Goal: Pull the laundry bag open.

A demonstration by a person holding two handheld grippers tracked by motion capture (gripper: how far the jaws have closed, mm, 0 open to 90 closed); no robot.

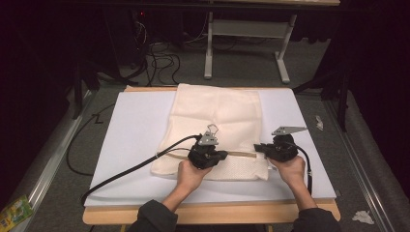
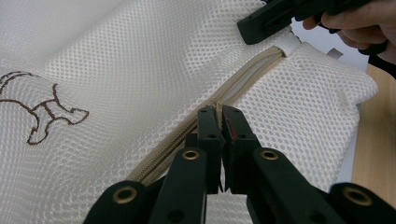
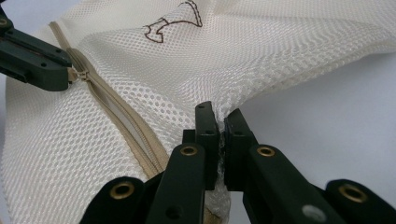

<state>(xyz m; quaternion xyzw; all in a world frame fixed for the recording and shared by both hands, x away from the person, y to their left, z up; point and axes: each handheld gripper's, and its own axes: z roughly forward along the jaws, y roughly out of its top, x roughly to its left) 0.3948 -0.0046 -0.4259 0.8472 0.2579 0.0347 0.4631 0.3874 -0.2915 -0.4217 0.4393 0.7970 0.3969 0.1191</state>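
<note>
While the cream mesh bag [image 1: 217,130] lies flat on the white table sheet [image 1: 135,140], I hold it near its front edge with both tongs. My left gripper [image 2: 219,122] is pressed together on the beige zipper [image 2: 243,77], pinching the small pull at the middle of the zipper line. My right gripper [image 3: 220,126] is pressed together on a fold of the mesh at the bag's right end, just beside the zipper. The high view shows my two hands apart, the left hand [image 1: 189,175] and the right hand [image 1: 292,170], with the zipper running between them. The gripper views show what the high view cannot: a brown stitched figure [image 2: 35,109] on the mesh.
</note>
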